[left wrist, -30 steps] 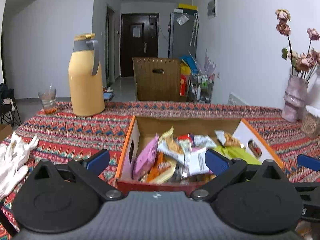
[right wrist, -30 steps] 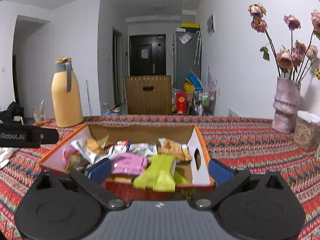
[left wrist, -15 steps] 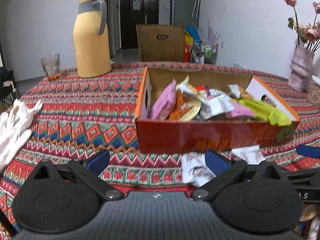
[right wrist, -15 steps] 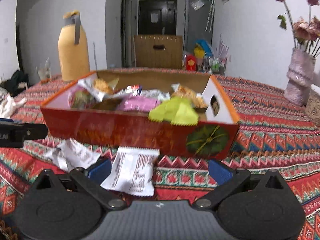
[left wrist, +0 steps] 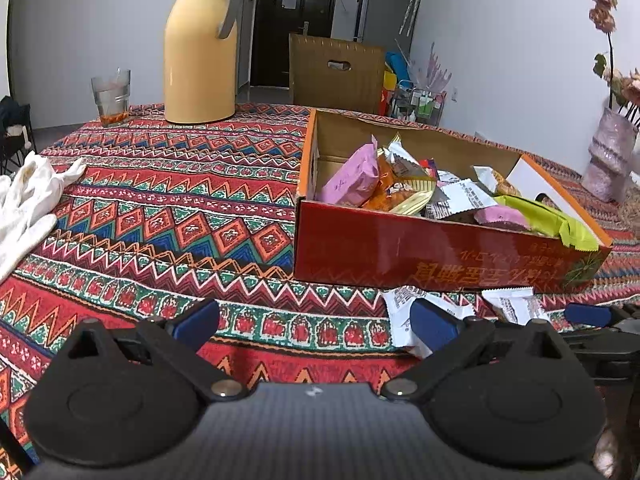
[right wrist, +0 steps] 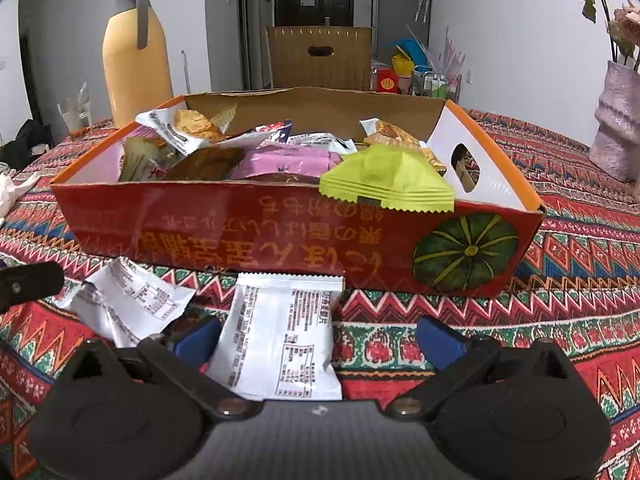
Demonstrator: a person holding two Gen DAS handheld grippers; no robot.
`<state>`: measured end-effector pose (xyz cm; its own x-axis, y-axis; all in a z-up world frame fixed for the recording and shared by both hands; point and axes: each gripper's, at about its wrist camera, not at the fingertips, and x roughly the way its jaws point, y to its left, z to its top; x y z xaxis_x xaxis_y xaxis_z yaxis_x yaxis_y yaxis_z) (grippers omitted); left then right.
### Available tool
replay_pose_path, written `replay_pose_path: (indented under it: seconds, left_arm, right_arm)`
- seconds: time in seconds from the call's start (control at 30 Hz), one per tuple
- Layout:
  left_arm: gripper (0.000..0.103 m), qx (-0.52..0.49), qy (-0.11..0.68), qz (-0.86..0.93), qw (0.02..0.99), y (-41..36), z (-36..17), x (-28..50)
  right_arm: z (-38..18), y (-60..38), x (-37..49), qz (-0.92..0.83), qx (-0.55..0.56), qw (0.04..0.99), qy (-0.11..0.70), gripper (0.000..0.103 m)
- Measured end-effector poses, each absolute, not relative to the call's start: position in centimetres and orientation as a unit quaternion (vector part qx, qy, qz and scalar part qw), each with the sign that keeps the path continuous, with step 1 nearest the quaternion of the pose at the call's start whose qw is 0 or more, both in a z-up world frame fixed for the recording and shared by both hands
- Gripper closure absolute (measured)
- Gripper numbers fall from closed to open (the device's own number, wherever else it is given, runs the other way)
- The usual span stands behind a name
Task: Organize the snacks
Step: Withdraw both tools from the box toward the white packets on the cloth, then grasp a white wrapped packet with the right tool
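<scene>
Lying flat on the counter (right wrist: 560,280) before the red box (right wrist: 280,236), a white snack packet (right wrist: 280,340) sits between the wide-open, empty right claw (right wrist: 316,336); the left claw (left wrist: 316,320) gapes empty beside a crumpled packet (left wrist: 404,312).

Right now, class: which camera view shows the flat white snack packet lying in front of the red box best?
The right wrist view: the white snack packet lies nearly whole between the open fingers. The left wrist view catches only a corner.

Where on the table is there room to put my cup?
Bare cloth lies between the white glove and the red box, in front of the yellow jug. It is crowded in front of the box, where white packets lie.
</scene>
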<state>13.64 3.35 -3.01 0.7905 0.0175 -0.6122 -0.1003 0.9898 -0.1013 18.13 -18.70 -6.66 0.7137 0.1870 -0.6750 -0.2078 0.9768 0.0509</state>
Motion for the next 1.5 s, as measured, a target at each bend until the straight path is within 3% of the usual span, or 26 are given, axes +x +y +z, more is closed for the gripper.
replay_pose_path:
  seconds: [0.37,0.57,0.6,0.73,1.5]
  left_arm:
    - [0.0,-0.08,0.322,0.027,0.943,3.8,-3.0,13.5]
    - [0.0,-0.082,0.321,0.026,0.943,3.8,-3.0,13.5]
    - [0.0,-0.082,0.322,0.026,0.943,3.8,-3.0,13.5]
    - [0.0,-0.086,0.322,0.024,0.943,3.8,-3.0,13.5]
    - [0.0,-0.068,0.331,0.026,0.941,2.9,-2.2,13.6]
  right_arm:
    - [-6.8,-18.5,18.2,0.108,-0.012,0.928,0.355,0.0]
    - [-6.1,-18.7,17.6,0.115,-0.009,0.934,0.339,0.043]
    - [-6.0,-18.6,17.5,0.124,-0.012,0.934,0.336,0.055]
    - [-5.7,-18.5,16.8,0.141,-0.023,0.932,0.332,0.062]
    - [-5.4,-27.7,15.0,0.06,0.056,0.959,0.271,0.062]
